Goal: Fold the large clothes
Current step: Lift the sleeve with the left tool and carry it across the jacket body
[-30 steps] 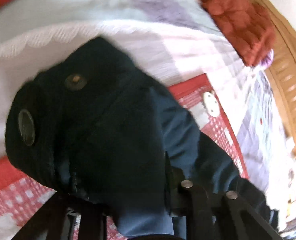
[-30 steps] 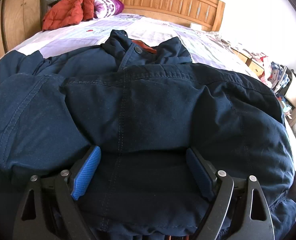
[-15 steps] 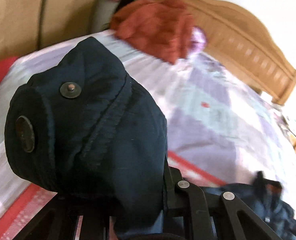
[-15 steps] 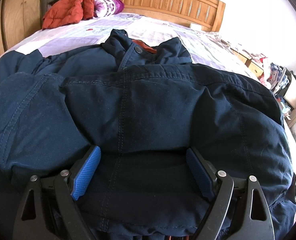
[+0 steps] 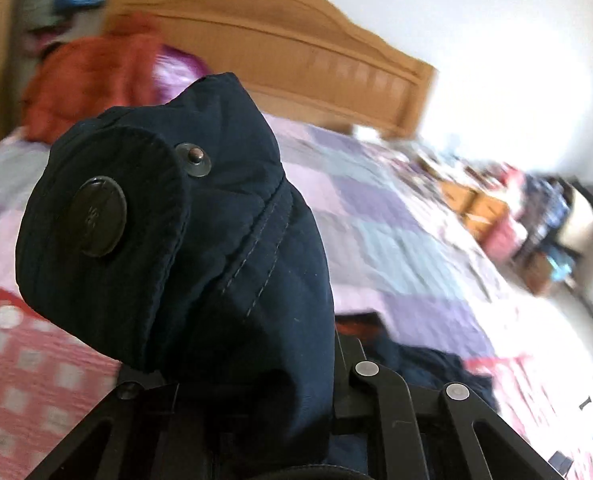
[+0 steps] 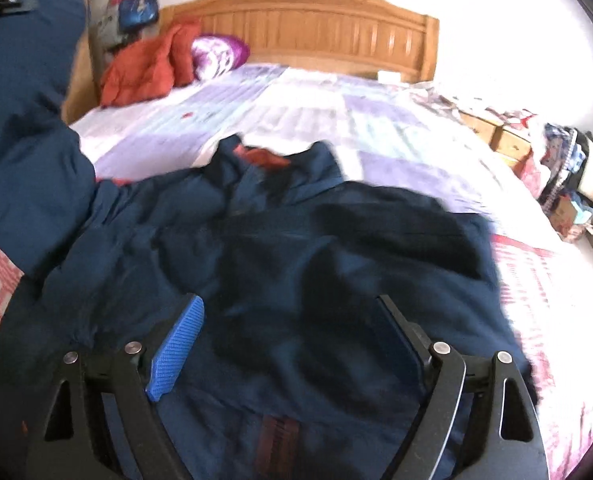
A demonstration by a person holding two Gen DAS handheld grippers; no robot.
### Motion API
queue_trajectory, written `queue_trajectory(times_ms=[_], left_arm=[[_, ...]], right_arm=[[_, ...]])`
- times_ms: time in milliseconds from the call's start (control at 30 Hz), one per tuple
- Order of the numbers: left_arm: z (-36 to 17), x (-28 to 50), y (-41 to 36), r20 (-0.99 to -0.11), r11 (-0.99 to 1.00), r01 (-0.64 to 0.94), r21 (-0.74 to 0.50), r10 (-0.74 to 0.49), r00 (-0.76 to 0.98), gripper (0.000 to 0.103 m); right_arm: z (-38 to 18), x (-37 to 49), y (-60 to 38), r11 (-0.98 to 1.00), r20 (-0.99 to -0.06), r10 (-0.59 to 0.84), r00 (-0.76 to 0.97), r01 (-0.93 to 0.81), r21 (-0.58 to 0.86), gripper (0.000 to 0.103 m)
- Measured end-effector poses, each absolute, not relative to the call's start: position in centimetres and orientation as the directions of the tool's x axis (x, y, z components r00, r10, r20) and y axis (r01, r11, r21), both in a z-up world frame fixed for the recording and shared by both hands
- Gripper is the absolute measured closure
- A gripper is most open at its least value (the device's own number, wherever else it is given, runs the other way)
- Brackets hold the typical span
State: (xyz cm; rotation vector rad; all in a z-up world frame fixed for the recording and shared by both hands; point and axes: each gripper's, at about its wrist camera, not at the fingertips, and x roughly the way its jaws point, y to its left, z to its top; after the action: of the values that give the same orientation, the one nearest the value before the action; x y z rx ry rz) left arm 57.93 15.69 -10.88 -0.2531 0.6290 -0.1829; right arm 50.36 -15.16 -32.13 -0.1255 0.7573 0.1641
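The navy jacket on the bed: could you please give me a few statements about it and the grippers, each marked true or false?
1. The left gripper is shut on the jacket cuff. True.
2. The right gripper clamps the navy jacket. False: its jaws stand wide open above it.
3. An orange garment lies by the headboard. True.
4. The cuff bears no fasteners. False: a button and a snap show.

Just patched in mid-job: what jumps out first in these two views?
The navy jacket sprawls across the near end of the bed. The left gripper is shut on its cuff, which fills that view. The right gripper hangs open above the jacket, and an orange garment sits by the headboard.
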Motion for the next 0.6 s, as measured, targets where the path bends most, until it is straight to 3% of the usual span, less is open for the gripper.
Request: queue_trajectory(times_ms=[233,433,600], left_arm=[[-18.5,59.1,2.0,-0.646,0.939,0.182,-0.292,-0.334,0.686,0.088],[-28.0,58.2,-6.7,-0.771,0.974,0.209,-0.092,-0.203,0.604,0.088],[-30.5,56.4,-9.9,-0.767,0.963,0.262,0.056,-0.127,0.629,0.083]], right_arm=[[-31.3,47.7,-24.4,0.993,-0.711,0.052,0.701,-0.112,-0.038,0.014],[-31.4,46.0,-30.5,0.997,-0.728,0.011,0.686,-0.065,-0.046,0.014],[-32.1,44.8,-33.4,0.999,-0.738,-0.006,0.675,-0.036,-0.041,0.014]])
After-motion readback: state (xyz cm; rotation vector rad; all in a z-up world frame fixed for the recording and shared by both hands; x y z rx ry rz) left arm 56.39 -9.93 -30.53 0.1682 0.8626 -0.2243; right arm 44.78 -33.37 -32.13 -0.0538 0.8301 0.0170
